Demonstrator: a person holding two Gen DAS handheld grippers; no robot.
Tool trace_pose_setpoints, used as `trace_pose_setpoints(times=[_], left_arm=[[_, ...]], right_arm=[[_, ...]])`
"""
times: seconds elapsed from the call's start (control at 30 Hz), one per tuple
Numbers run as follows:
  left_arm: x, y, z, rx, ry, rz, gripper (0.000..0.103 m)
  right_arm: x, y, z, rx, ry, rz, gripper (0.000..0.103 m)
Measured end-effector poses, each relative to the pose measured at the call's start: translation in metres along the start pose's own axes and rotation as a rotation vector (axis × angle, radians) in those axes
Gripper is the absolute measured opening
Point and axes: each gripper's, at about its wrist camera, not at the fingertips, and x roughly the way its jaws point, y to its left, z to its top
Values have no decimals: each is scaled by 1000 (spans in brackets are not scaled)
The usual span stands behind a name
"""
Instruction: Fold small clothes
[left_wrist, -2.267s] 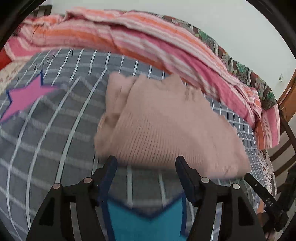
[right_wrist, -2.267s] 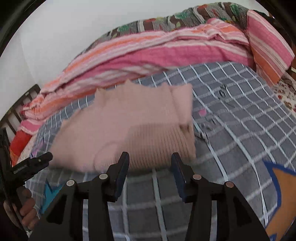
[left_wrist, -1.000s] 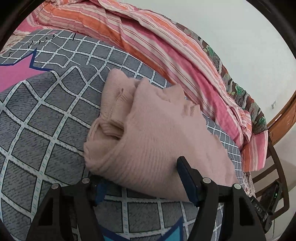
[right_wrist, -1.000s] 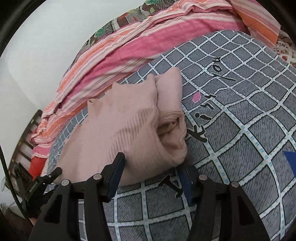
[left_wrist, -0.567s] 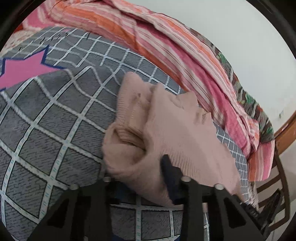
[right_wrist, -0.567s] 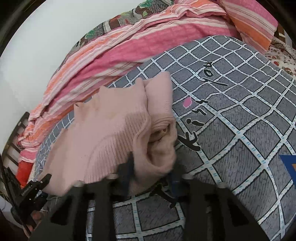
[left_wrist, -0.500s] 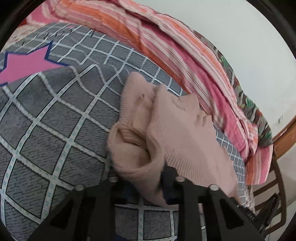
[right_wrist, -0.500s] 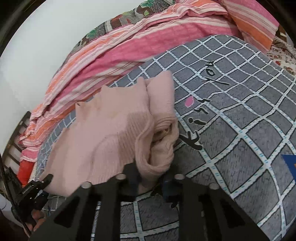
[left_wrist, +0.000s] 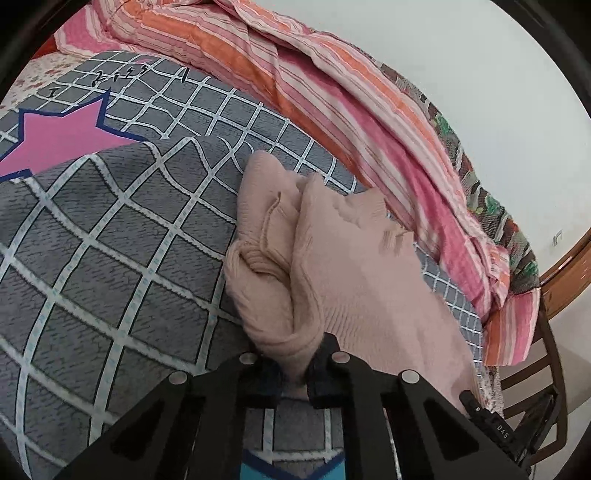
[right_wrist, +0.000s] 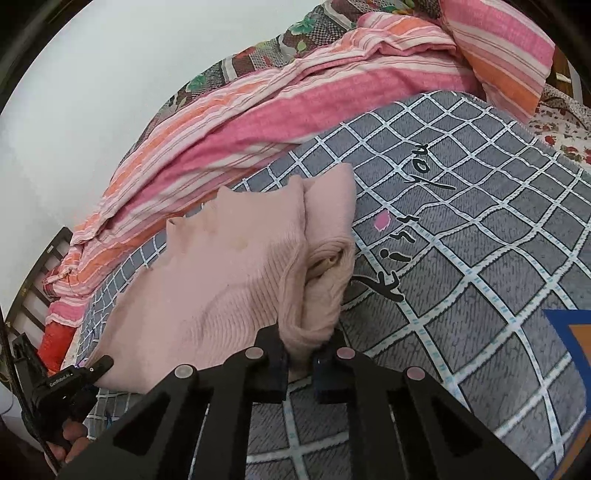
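Observation:
A folded pale pink knit sweater (left_wrist: 343, 258) lies on a grey checked bedspread (left_wrist: 110, 236). My left gripper (left_wrist: 293, 373) is shut on the sweater's near left corner, with the cloth bunched between its fingers. In the right wrist view the same sweater (right_wrist: 229, 269) lies ahead, and my right gripper (right_wrist: 301, 360) is shut on its near right corner, where the folded layers are pinched together. Each gripper's tips are partly hidden by cloth. The other gripper shows at the edge of each view.
A pink and orange striped quilt (left_wrist: 332, 85) is heaped along the far side of the bed, against a white wall. A pink star (left_wrist: 59, 136) is printed on the bedspread at left. A wooden bed frame (left_wrist: 569, 266) stands at the right.
Both grippers were open before the sweater's near edge. They moved onto its two near corners and closed on them, bunching the cloth.

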Motion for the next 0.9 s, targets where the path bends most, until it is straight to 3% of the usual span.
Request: trace_pose_setpoints(times=[0.3,0.5,0.7,0.73,0.8,0.9], left_arm=[[-35,0,-23,47,21,2,9],[-68,1,-60,90,59,22,9],[-88,-6,-78,141,101,45,10],[-89,-5,-79,145,118,57,11],[-93,-2,-80,154,147,75,16],[-103,7,-85,171,152,120,50]], right_arm=[[-40,-14,-21,41,36,54,8],[-81,-22,-31,59,51,79,8],[-104,-20,-40,27,41,14,10],[-104,-20,-42,22,49,-10,16],[-107,-20,-45,-4,54,-65,21],[-121,-22,-47,-45,14,-113,36]])
